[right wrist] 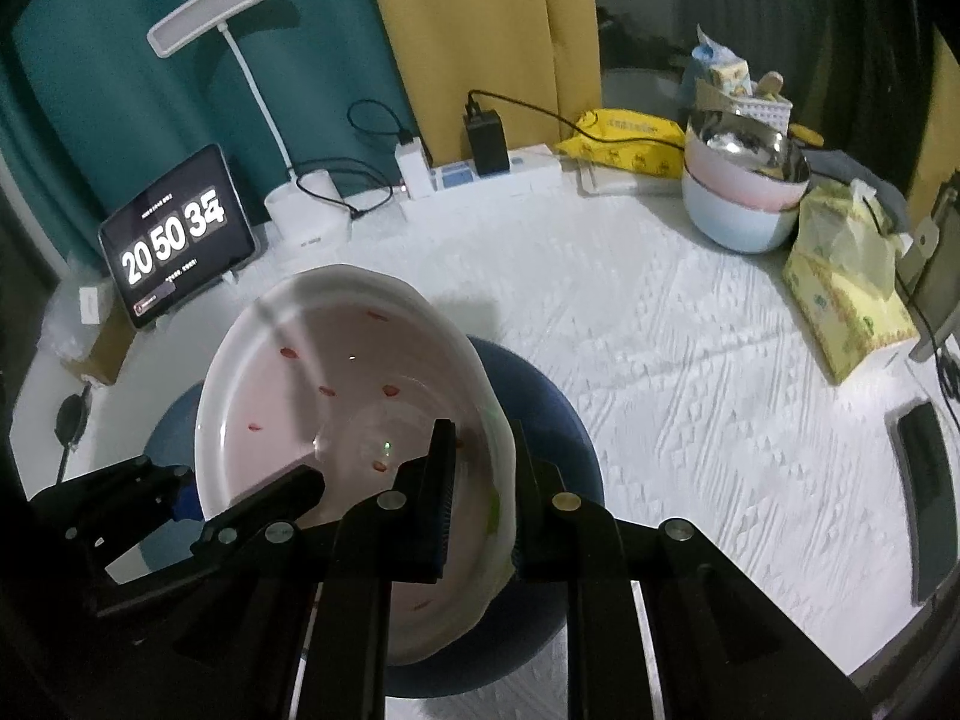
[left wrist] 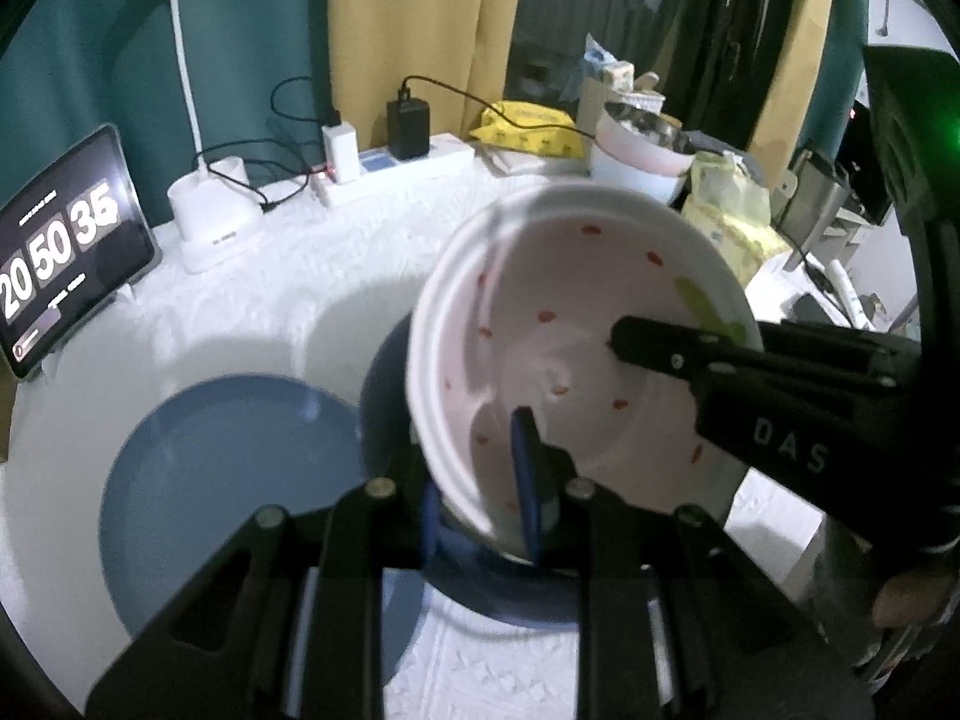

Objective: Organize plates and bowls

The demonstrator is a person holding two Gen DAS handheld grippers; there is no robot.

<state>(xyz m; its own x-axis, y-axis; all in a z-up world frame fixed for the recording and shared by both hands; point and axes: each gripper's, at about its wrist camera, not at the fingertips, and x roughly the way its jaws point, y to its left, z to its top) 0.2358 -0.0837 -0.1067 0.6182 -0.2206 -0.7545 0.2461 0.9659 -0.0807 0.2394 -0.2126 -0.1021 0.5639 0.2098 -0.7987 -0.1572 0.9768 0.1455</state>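
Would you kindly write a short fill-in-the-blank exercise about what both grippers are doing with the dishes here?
1. The left gripper and right gripper both clamp the rim of the same ____ bowl.
2. The bowl's inside is dotted with small ____ marks.
3. Directly beneath the bowl sits a dark ____ dish.

Missing words: white; red; blue

Tablet clock [right wrist: 178,235]: "20 50 34"; hand-held gripper [left wrist: 618,343]: "DAS".

We're standing in somebody's home, a lived-in room: teal and mustard curtains [right wrist: 480,30] are hanging behind a quilted white worktop [right wrist: 690,360], a desk lamp [right wrist: 216,6] is leaning over, a tablet clock [right wrist: 174,234] is glowing, chargers are sitting in a power strip [right wrist: 480,171], and snack packets [right wrist: 624,141] are lying about.
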